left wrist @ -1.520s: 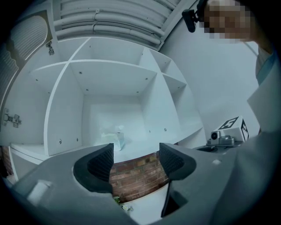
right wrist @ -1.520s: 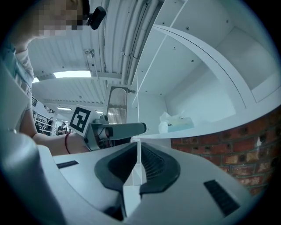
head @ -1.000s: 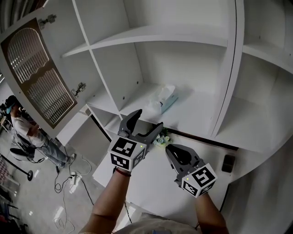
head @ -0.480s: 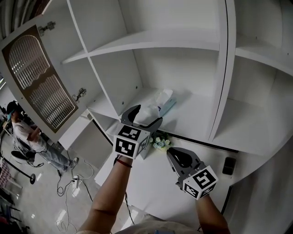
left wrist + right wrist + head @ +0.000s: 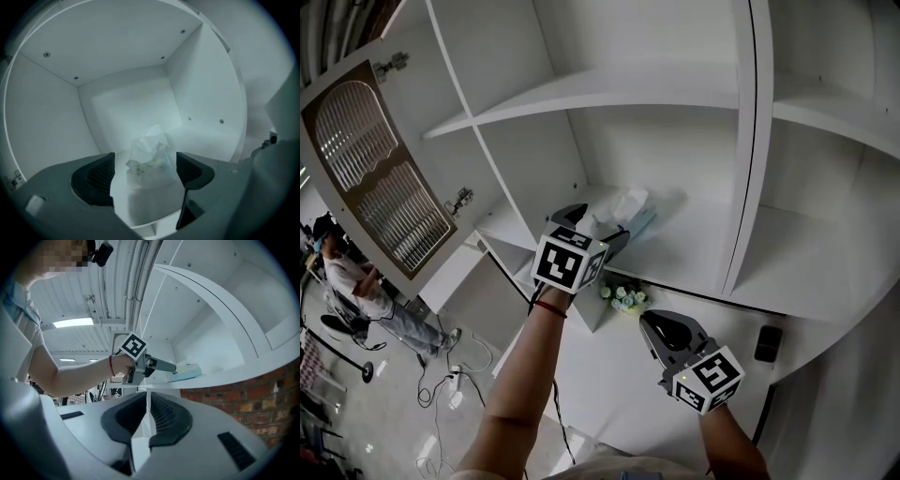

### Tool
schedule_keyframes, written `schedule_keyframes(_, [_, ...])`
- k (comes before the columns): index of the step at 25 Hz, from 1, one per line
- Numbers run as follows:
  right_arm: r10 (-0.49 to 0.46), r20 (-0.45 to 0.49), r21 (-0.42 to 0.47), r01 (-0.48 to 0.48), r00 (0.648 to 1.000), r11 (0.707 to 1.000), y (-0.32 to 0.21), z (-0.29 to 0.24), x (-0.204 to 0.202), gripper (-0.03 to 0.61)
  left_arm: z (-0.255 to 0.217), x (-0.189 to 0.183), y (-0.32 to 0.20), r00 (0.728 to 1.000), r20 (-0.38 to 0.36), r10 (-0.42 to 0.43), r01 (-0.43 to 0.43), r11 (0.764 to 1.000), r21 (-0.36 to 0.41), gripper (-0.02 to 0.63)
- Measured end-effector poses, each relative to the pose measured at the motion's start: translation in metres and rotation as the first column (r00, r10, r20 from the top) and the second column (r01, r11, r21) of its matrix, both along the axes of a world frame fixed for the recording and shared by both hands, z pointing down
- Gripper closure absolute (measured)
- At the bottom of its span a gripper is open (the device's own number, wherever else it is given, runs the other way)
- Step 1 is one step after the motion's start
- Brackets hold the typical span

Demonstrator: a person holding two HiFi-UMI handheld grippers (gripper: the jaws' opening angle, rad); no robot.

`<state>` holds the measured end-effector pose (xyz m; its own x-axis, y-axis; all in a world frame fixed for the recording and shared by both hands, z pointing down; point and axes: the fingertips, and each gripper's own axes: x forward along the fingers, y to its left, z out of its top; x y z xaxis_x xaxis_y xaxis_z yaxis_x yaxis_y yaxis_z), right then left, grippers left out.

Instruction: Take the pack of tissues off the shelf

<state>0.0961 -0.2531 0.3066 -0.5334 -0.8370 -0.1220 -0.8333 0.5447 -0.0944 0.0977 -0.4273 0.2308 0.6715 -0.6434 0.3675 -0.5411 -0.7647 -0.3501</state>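
Left gripper (image 5: 602, 228) (image 5: 145, 169): reaches into the middle compartment, 2 jaws as wide apart as they go, having just been opening; nothing gripped.
Between left jaws: in the left gripper view the pack (image 5: 149, 157) sits in the gap near the tips, with bare shelf (image 5: 201, 140) showing on either side and neither pad touching it.
Pack (image 5: 634, 210) (image 5: 188, 371): pale blue, lying flat on the lower shelf (image 5: 694, 251), towards the left of that compartment; 1 white tissue stands crumpled out of its top.
Right gripper (image 5: 664, 325) (image 5: 147, 412): held low over the counter (image 5: 609, 370), well apart from the shelf; jaws drawn together with only a thin slit between them, holding nothing.
Right gripper view: looks up at the left gripper's marker cube, the bare forearm behind it and the pack on the shelf edge (image 5: 225, 374).
Wrist: red band (image 5: 548, 307) on the left arm.
Door (image 5: 380, 173): lattice-fronted, swung open at the left.
Flowers (image 5: 623, 297): small bunch on the counter just below the shelf front.
Dark object (image 5: 767, 342): on the counter at the right; what it is I cannot tell.
Wall: brick (image 5: 243, 404) under the shelf.
Background: 1 person (image 5: 342, 281) stands on the floor far left.
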Motion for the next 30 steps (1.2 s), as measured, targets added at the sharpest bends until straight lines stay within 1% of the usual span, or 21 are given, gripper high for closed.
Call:
schedule_keyframes(6, [0.003,0.003,-0.009,-0.003,1.0,1.0,-0.002,0.004,0.003,0.557,0.015,0.008,-0.012,0.998,0.063,0.002,0.0,0.999,-0.041,0.218])
schedule_keyframes(9, [0.004,0.004,-0.012,-0.004,1.0,1.0,-0.001,0.006,0.003,0.557,0.02,0.012,-0.014,0.998,0.067,0.002,0.002,0.998,-0.055,0.219])
schedule_keyframes(13, [0.009,0.002,-0.014,-0.009,1.0,1.0,-0.002,0.007,0.005,0.557,0.032,0.014,-0.016,0.996,0.091,0.005,0.002,0.997,-0.074,0.219])
schedule_keyframes(18, [0.023,0.004,-0.019,-0.023,1.0,1.0,-0.001,0.008,0.008,0.557,0.034,0.015,-0.017,0.998,0.066,0.007,-0.002,0.996,-0.087,0.221])
schedule_keyframes(20, [0.029,0.007,-0.02,-0.029,1.0,0.999,0.0,0.009,0.009,0.557,0.035,0.014,-0.016,0.998,0.055,0.009,-0.004,0.996,-0.091,0.232])
schedule_keyframes(23, [0.036,0.008,-0.022,-0.036,0.999,0.999,0.001,0.01,0.01,0.557,0.034,0.009,-0.017,0.998,0.064,-0.012,0.015,0.999,-0.047,0.35])
schedule_keyframes(25, [0.043,0.008,-0.025,-0.043,0.999,0.999,0.002,0.012,0.012,0.557,0.033,0.007,-0.018,0.997,0.069,-0.027,0.029,0.999,-0.017,0.397])
schedule_keyframes(27, [0.05,0.01,-0.028,-0.05,0.999,0.998,0.002,0.013,0.013,0.557,0.029,0.004,-0.018,0.997,0.059,-0.041,0.04,0.999,0.004,0.46])
schedule_keyframes(28, [0.053,0.01,-0.03,-0.053,0.999,0.998,0.003,0.014,0.014,0.557,0.028,0.003,-0.018,0.998,0.047,-0.044,0.044,0.999,0.013,0.478])
schedule_keyframes(30, [0.057,0.009,-0.032,-0.056,0.998,0.998,0.003,0.014,0.013,0.557,0.023,0.0,-0.017,0.999,0.015,-0.048,0.047,0.999,0.025,0.493])
